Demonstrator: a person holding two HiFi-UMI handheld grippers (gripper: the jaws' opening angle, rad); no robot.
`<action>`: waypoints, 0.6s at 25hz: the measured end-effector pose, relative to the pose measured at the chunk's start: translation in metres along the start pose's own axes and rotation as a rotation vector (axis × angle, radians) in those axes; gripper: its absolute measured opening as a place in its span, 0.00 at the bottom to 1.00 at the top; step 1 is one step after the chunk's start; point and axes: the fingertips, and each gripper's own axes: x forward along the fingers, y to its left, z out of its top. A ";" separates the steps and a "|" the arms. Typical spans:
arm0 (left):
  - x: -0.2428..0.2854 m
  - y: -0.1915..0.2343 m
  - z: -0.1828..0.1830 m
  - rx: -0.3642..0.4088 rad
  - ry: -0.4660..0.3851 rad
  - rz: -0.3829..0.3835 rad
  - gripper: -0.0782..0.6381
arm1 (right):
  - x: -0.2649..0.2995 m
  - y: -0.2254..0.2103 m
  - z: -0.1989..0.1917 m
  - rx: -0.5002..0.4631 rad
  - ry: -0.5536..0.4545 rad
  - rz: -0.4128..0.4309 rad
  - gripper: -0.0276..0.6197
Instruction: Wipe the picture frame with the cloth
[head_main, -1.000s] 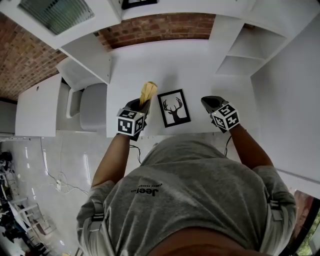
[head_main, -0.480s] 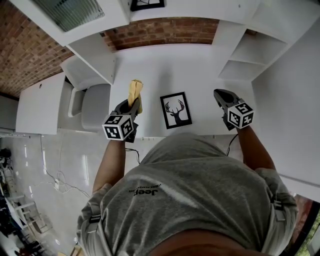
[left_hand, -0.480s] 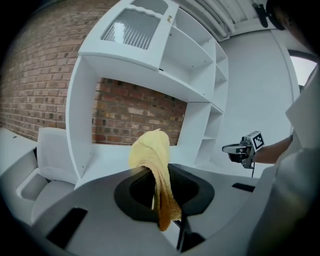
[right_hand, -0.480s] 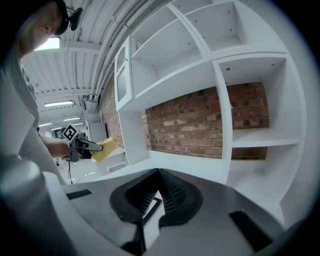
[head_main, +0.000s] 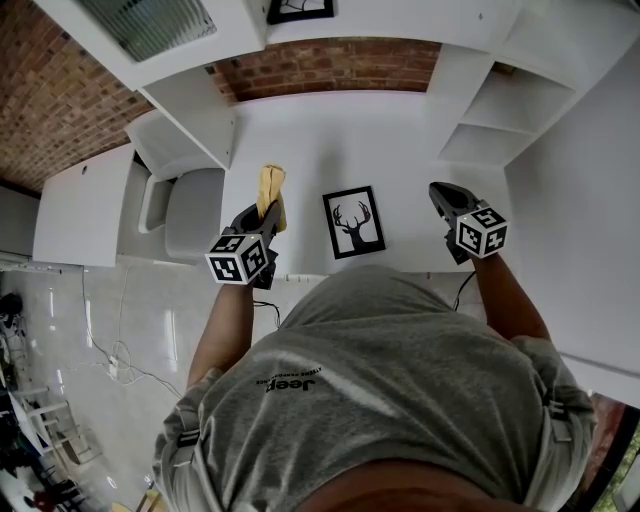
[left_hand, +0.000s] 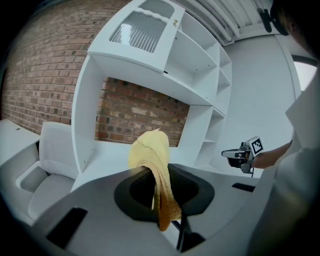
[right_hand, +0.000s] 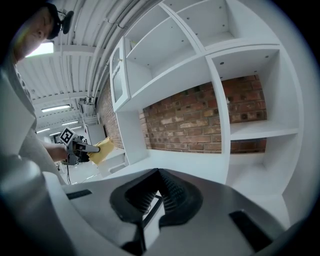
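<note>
While the left gripper (head_main: 266, 211) pinches the yellow cloth (head_main: 270, 184) in its jaws, 9 o'clock of the picture frame (head_main: 354, 222), the right gripper (head_main: 440, 192) sits closed and empty: unbraced, the frame may slide under wiping.

**What the views are hiding**

In the head view, the person's torso (head_main: 380, 390) is covering the near edge of the desk (head_main: 340, 140). The top border is cutting off a second frame (head_main: 300, 10). The left gripper (left_hand: 159, 187) is pinching the cloth (left_hand: 147, 150), and its jaws are hiding the cloth's middle. In the right gripper view the cloth is showing only as a small yellow patch, with folds too small to read. The picture frame (head_main: 354, 222) is perhaps carrying an antlered head; finer detail is blurring out.
</note>
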 end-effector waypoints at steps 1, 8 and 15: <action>0.000 0.000 0.000 -0.001 0.000 0.000 0.20 | 0.000 0.000 0.000 -0.001 0.002 0.001 0.07; 0.000 -0.003 -0.002 -0.001 -0.001 -0.002 0.20 | 0.000 0.001 0.000 -0.011 0.002 -0.002 0.07; -0.002 -0.004 -0.007 -0.007 0.008 -0.001 0.20 | -0.002 0.002 -0.007 -0.006 0.013 -0.008 0.07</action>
